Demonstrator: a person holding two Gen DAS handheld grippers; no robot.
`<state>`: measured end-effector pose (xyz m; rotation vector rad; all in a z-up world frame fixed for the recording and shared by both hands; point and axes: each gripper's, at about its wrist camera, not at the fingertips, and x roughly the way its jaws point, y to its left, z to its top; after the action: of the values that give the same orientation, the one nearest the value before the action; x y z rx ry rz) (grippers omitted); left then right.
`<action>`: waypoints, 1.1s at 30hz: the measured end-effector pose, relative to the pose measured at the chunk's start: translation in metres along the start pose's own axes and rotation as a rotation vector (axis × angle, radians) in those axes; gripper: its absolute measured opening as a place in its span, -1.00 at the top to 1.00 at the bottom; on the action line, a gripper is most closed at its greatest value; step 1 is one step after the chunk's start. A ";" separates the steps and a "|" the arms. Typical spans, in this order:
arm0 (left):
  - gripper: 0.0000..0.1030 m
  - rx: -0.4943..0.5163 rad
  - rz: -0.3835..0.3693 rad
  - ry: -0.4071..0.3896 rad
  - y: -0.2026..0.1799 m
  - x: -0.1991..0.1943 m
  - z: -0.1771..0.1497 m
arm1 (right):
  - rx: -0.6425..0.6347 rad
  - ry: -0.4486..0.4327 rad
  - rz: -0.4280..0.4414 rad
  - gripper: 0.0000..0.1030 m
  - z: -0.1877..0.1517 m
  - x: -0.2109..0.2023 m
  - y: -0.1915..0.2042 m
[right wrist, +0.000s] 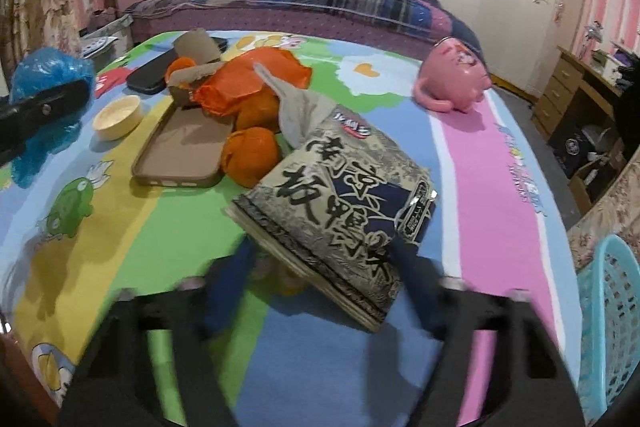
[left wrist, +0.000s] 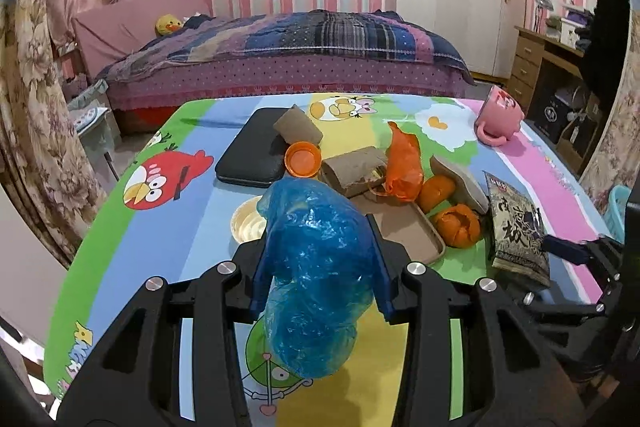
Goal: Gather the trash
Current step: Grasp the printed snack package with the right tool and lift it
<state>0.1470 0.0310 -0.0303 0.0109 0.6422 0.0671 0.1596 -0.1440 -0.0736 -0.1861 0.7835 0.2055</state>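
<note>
My left gripper (left wrist: 320, 251) is shut on a crumpled blue plastic bag (left wrist: 316, 267), held above the cartoon tablecloth (left wrist: 160, 227); the bag also shows in the right wrist view (right wrist: 48, 75). My right gripper (right wrist: 324, 267) holds a tan snack packet with black characters (right wrist: 340, 203), its fingers closed on the packet's near end; the packet also shows in the left wrist view (left wrist: 516, 223). On the table lie an orange plastic bag (left wrist: 404, 163), orange peels (left wrist: 456, 223), cardboard tubes (left wrist: 298, 127), an orange lid (left wrist: 303, 159) and a cream lid (left wrist: 246, 223).
A tan phone case (right wrist: 180, 155), a black case (left wrist: 252, 151) and a tipped pink mug (right wrist: 452, 79) lie on the table. A turquoise basket (right wrist: 608, 327) stands off the table's right edge. A bed (left wrist: 280, 59) is behind the table.
</note>
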 end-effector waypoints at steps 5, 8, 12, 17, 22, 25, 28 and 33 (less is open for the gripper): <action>0.21 -0.011 -0.013 -0.011 -0.001 -0.004 0.001 | 0.055 -0.057 0.012 0.28 0.001 -0.018 -0.019; 0.21 -0.008 -0.015 -0.010 -0.002 -0.004 0.001 | 0.133 -0.090 0.017 0.34 0.002 -0.029 -0.041; 0.21 -0.009 -0.015 -0.009 0.000 -0.005 0.000 | 0.214 -0.100 -0.011 0.34 -0.003 -0.035 -0.067; 0.21 -0.025 -0.018 -0.013 -0.001 -0.004 0.000 | 0.279 -0.103 -0.036 0.34 -0.007 -0.033 -0.090; 0.21 -0.022 -0.020 -0.011 -0.001 -0.003 0.000 | 0.260 -0.122 -0.026 0.33 -0.004 -0.032 -0.090; 0.21 -0.021 -0.020 -0.012 -0.002 -0.003 0.000 | 0.216 -0.124 -0.017 0.33 -0.002 -0.032 -0.081; 0.21 -0.021 -0.021 -0.009 -0.002 -0.003 0.000 | 0.193 -0.123 -0.017 0.35 -0.001 -0.033 -0.078; 0.21 -0.015 -0.019 -0.010 -0.003 -0.004 0.000 | 0.217 -0.139 -0.012 0.63 -0.002 -0.039 -0.086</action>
<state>0.1444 0.0275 -0.0282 -0.0093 0.6314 0.0533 0.1528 -0.2315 -0.0391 0.0287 0.6605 0.1194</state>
